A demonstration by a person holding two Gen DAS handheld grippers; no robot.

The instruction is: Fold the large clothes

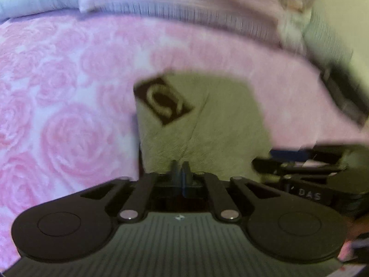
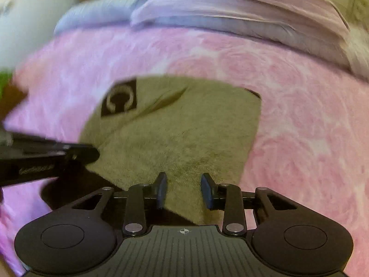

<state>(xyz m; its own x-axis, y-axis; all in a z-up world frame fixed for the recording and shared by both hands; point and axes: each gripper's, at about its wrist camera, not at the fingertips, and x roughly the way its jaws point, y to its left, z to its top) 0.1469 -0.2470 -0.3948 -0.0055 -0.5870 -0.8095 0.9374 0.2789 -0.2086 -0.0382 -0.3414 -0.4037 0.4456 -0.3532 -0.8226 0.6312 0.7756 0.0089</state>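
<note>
Olive-green garment [image 2: 180, 124] lies folded small on the pink rose-print bedspread [image 1: 57, 80], its dark logo patch [image 2: 120, 99] facing up near the far corner. My left gripper [image 1: 182, 168] has its fingers pinched together on the near hem, and I can see cloth bunching right at the tips. My right gripper [image 2: 184, 189] stands with its fingers apart, straddling the near edge but gripping nothing. Both views are smeared, so I'm clearly moving fast. Risk from here, as I judge it: pulling with only one side clamped would drag the layers askew and undo the fold, or the open right fingers could snag the top layer. Lilac pillows [image 2: 230, 11] sit well clear.
</note>
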